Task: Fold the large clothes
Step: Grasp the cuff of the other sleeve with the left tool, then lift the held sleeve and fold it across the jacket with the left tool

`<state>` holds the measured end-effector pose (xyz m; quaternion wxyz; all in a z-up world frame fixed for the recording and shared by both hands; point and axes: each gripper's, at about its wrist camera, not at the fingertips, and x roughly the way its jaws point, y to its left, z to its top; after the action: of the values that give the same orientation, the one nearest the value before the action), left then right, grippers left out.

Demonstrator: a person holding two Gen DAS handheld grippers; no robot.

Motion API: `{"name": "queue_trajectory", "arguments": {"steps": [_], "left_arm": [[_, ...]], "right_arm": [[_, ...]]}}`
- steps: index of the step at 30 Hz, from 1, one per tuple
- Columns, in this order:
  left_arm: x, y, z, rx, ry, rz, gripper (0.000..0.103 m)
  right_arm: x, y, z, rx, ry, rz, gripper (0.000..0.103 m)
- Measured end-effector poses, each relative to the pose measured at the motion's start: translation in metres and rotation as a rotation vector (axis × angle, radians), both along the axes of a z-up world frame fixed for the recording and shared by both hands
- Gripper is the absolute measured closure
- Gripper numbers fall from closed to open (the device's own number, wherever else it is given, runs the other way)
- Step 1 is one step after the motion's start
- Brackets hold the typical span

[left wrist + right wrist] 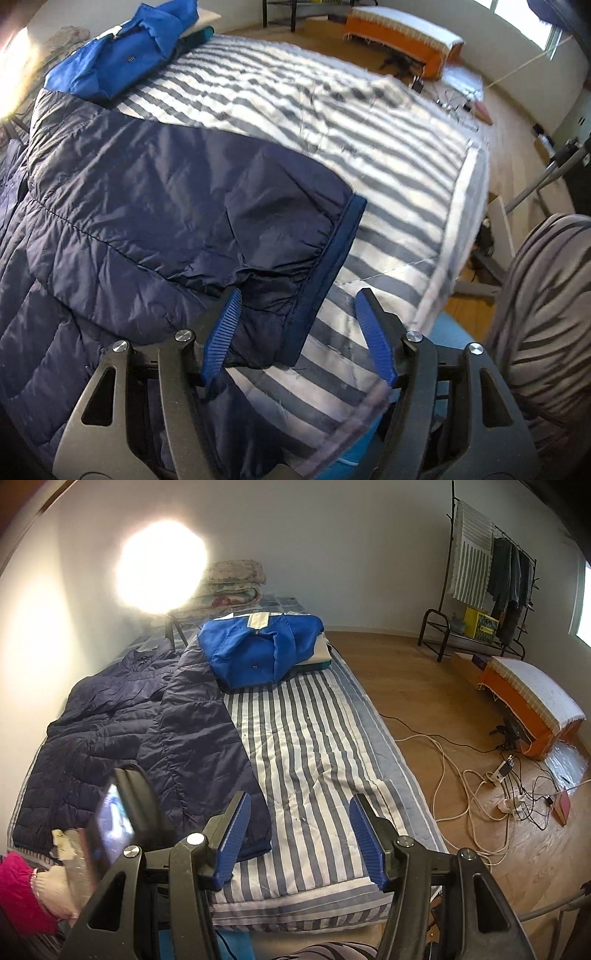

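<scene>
A navy puffer jacket [110,716] lies spread on the left side of the striped bed [314,738]. One sleeve [207,206] stretches across the cover and ends in a blue cuff [328,266]. My left gripper [297,295] is open just above that cuff: the sleeve end sits between the fingers, with the left pad [221,332] against the fabric and the right pad over the bare cover. In the right wrist view my right gripper [300,799] is open over the striped cover near the bed's near edge, holding nothing, with the sleeve end beside its left finger.
A folded bright blue jacket [258,650] tops a stack at the bed's far end, with folded quilts [229,587] and a glaring lamp [160,566] behind. Cables [480,782], an orange bench [528,709] and a clothes rack [491,576] stand on the wooden floor. A gloved hand [51,886] is at lower left.
</scene>
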<state>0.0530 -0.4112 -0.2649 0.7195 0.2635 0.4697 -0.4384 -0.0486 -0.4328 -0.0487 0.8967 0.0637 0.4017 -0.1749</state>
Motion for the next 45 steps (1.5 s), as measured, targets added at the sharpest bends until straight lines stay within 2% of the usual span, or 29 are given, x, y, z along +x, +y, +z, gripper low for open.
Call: {"name": "queue_trajectory", "arguments": {"steps": [4, 6, 9, 11, 13, 18, 24, 28, 34, 40, 45], "left_arm": [[0.003, -0.003, -0.006, 0.003, -0.015, 0.014, 0.037], [0.004, -0.004, -0.007, 0.0, -0.019, 0.025, 0.042], [0.009, -0.008, -0.006, -0.002, -0.041, 0.029, 0.063], [0.014, -0.007, -0.003, -0.007, -0.032, 0.047, 0.087], [0.024, -0.002, 0.003, -0.023, -0.001, 0.079, 0.096], [0.042, 0.016, 0.033, -0.119, 0.037, 0.131, 0.098], [0.077, 0.068, 0.092, -0.264, 0.026, 0.233, 0.098], [0.109, 0.109, 0.118, -0.327, 0.02, 0.319, 0.098], [0.165, 0.178, 0.131, -0.388, 0.025, 0.482, 0.099], [0.225, 0.256, 0.136, -0.429, -0.007, 0.646, 0.099], [0.268, 0.31, 0.133, -0.422, -0.052, 0.74, 0.099]], "right_arm": [[0.0, 0.0, -0.001, 0.005, -0.003, 0.001, 0.045], [-0.001, -0.002, -0.001, 0.009, -0.007, 0.001, 0.045], [-0.001, -0.003, -0.002, 0.02, -0.015, -0.005, 0.045], [-0.002, -0.003, -0.002, 0.027, -0.023, -0.008, 0.045], [-0.002, -0.002, -0.002, 0.033, -0.028, -0.01, 0.045], [0.006, 0.0, -0.005, 0.069, -0.039, -0.014, 0.045], [0.027, 0.01, -0.01, 0.088, -0.042, 0.014, 0.045], [0.048, 0.022, -0.016, 0.109, -0.037, 0.049, 0.045], [0.082, 0.041, -0.03, 0.132, -0.016, 0.099, 0.045], [0.12, 0.058, -0.041, 0.159, 0.005, 0.142, 0.047], [0.16, 0.077, -0.05, 0.139, 0.033, 0.199, 0.05]]}}
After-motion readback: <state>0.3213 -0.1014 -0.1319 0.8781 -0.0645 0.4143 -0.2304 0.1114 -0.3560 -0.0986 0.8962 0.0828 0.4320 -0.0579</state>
